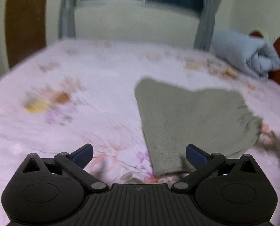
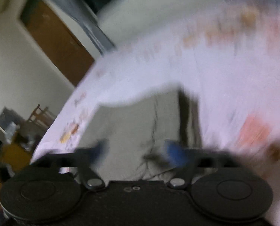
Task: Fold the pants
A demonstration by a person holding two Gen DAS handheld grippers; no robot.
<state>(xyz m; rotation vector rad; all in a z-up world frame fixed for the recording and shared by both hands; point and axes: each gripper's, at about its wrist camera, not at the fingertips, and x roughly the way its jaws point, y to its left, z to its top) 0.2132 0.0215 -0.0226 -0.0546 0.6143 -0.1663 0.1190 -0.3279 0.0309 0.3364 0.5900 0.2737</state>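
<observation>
Bed (image 1: pixel 83 86) with floral sheet carries the grey-green pants (image 1: pixel 187 116), lying flat toward its right side; soft, light, limp cloth, best pinched at hem or waistband corners; left tool (image 1: pixel 139 155) wide open, empty; right tool (image 2: pixel 135 150) blurred, apparently open, gripping nothing.

Soft, matt grey-green cloth was seen in the pants (image 1: pixel 192 116), thin floral-printed fabric in the bedsheet (image 1: pixel 74 124), and matt black ribbed plastic in the left gripper (image 1: pixel 139 155) at 6 o'clock.

Home bedrm: bed (image 1: pixel 102 86), curtains (image 1: pixel 66 9), door (image 2: pixel 59 41).
</observation>
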